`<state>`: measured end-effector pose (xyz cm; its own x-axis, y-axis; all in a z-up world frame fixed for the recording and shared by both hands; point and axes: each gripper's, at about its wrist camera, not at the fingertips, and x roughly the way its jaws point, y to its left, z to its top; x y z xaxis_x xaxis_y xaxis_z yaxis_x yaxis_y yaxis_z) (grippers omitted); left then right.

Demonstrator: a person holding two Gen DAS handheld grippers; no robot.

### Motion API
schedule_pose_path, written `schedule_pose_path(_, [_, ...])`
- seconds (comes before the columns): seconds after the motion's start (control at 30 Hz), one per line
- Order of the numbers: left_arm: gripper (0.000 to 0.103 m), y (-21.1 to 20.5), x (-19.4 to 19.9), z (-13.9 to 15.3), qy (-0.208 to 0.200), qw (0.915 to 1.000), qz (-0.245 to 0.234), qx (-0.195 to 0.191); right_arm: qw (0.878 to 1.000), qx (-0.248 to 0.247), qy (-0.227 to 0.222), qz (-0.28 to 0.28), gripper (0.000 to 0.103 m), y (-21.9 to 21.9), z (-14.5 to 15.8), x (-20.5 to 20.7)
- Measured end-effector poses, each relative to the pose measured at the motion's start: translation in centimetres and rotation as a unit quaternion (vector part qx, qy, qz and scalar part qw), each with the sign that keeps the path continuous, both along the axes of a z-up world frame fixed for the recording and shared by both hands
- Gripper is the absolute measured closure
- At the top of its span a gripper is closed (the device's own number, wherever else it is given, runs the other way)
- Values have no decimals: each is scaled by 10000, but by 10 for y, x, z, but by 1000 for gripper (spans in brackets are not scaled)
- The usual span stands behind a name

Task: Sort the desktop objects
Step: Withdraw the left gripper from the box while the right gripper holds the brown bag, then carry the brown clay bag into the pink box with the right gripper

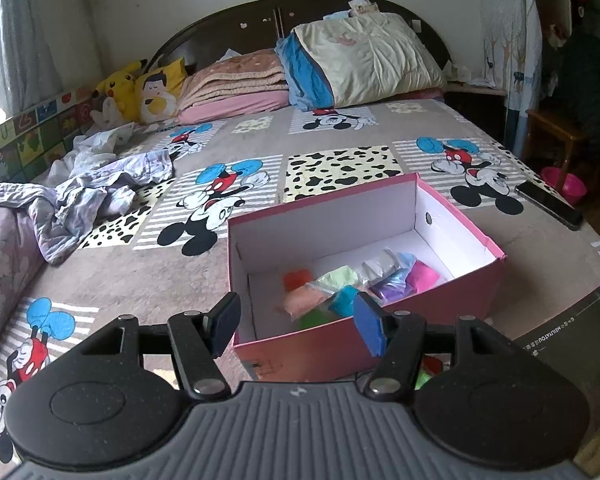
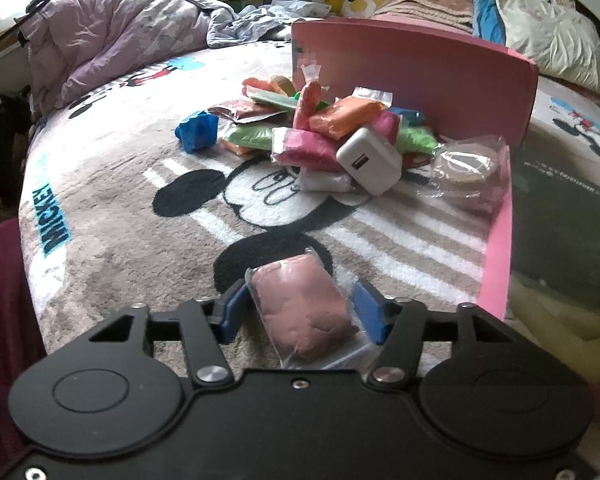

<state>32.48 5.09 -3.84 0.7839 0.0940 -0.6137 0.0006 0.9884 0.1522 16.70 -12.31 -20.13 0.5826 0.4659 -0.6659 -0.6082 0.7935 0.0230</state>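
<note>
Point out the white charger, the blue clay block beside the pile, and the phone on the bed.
white charger [image 2: 370, 160]: right wrist view, middle of its front face.
blue clay block [image 2: 197, 131]: right wrist view, centre of its near side.
phone [image 1: 549, 204]: left wrist view, middle of its dark screen.

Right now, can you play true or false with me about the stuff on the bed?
1. The pink box has colourful clay packets inside. True.
2. The left gripper is holding a packet. False: nothing is between its fingers.
3. A pinkish clay packet lies between the right gripper's fingers. True.
4. The white charger is inside the box. False: it sits on the pile of packets on the blanket.
5. A dark phone lies on the bed. True.
</note>
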Motion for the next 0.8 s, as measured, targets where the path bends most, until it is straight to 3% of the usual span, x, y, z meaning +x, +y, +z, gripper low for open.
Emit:
schedule_pose_path(0.17, [42, 5, -7, 1, -24, 10000, 18, -73, 10000, -45, -12, 13, 62, -1, 3, -1])
schedule_pose_path(0.6, [42, 14, -25, 2, -63, 9998, -9, -170, 9999, 20, -31, 97, 64, 1, 16, -10])
schedule_pose_path(0.8, [42, 15, -32, 0, -84, 9998, -24, -170, 9995, 309, -62, 69, 64, -5, 37, -12])
